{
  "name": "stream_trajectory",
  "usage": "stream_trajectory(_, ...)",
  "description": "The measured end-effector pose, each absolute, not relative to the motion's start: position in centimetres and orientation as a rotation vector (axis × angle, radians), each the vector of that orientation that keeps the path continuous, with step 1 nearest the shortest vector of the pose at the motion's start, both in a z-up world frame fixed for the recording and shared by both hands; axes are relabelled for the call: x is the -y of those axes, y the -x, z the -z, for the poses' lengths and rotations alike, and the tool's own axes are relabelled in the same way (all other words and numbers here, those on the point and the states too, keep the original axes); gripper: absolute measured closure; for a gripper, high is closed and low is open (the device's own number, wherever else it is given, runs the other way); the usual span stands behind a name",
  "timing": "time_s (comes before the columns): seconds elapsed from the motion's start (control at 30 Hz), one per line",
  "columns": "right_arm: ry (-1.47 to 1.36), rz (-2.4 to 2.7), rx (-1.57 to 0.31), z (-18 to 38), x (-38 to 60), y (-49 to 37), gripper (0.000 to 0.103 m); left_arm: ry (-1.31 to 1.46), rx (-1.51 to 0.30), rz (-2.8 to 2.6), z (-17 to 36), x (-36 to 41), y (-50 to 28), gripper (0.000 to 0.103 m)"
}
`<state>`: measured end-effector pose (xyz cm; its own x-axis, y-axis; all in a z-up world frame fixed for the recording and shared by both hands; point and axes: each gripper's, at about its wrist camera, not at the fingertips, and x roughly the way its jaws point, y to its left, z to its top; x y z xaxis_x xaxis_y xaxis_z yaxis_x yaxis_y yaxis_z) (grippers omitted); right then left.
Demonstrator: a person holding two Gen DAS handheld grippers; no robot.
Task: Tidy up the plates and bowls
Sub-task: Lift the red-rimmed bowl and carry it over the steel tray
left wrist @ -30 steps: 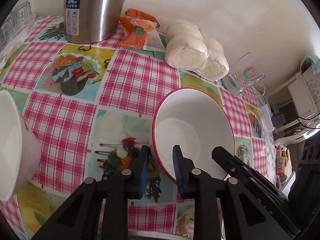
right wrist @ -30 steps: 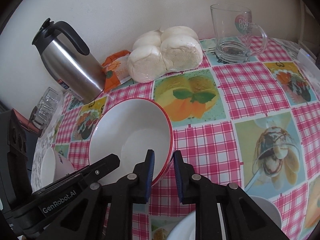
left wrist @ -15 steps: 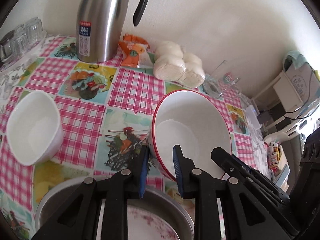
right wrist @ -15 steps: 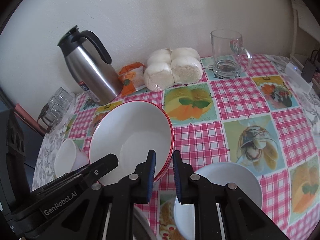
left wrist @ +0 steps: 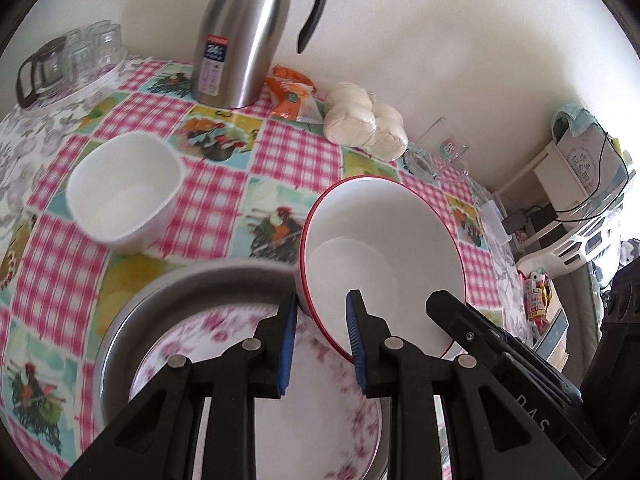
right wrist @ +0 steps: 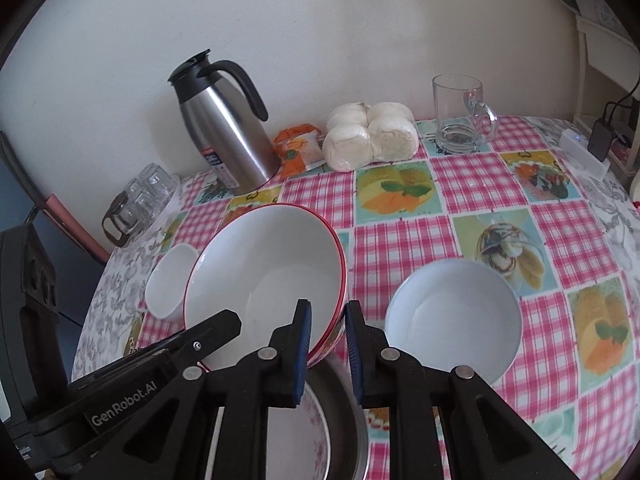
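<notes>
Two grippers hold one red-rimmed white bowl [left wrist: 384,256] between them, lifted off a table covered by a pink checked cloth [right wrist: 472,184] with food pictures. The table backs against a pale wall; along that far edge stand a steel thermos jug [right wrist: 228,132], an orange snack packet [right wrist: 298,150], a bag of white buns [right wrist: 370,136] and a glass mug [right wrist: 460,116], with small glasses on a tray [left wrist: 76,56] at the far left corner. Bare cloth lies open in the middle, between those things and the dishes. On the near side, a small white bowl [left wrist: 122,192] sits to the left and a wider pale bowl [right wrist: 454,318] to the right, each well apart from the lifted bowl. Directly below the grippers is a metal basin [left wrist: 192,280] holding a flowered plate [left wrist: 320,412]. Both grippers reach forward and slightly downward from the near edge. The left gripper [left wrist: 322,332] pinches the bowl's left rim, one blue pad outside the wall and one inside. The right gripper [right wrist: 327,334] pinches the opposite rim the same way, its jaws close together with the rim between them. The bowl tilts, its opening facing partly toward the cameras, and it hangs over the far edge of the basin, above the plate; whether it touches either cannot be told.
</notes>
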<state>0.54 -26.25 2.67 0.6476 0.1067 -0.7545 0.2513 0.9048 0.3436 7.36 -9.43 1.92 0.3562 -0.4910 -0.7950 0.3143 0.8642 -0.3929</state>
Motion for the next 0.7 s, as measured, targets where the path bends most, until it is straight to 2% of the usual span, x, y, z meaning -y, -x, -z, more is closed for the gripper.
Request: stream_trajectory(0.7,-0.474,0.033,-0.899,-0.2,20.9,3.6,0.084,0.234,-1.117,0.485,0.7,3.4,-2.9,0.075)
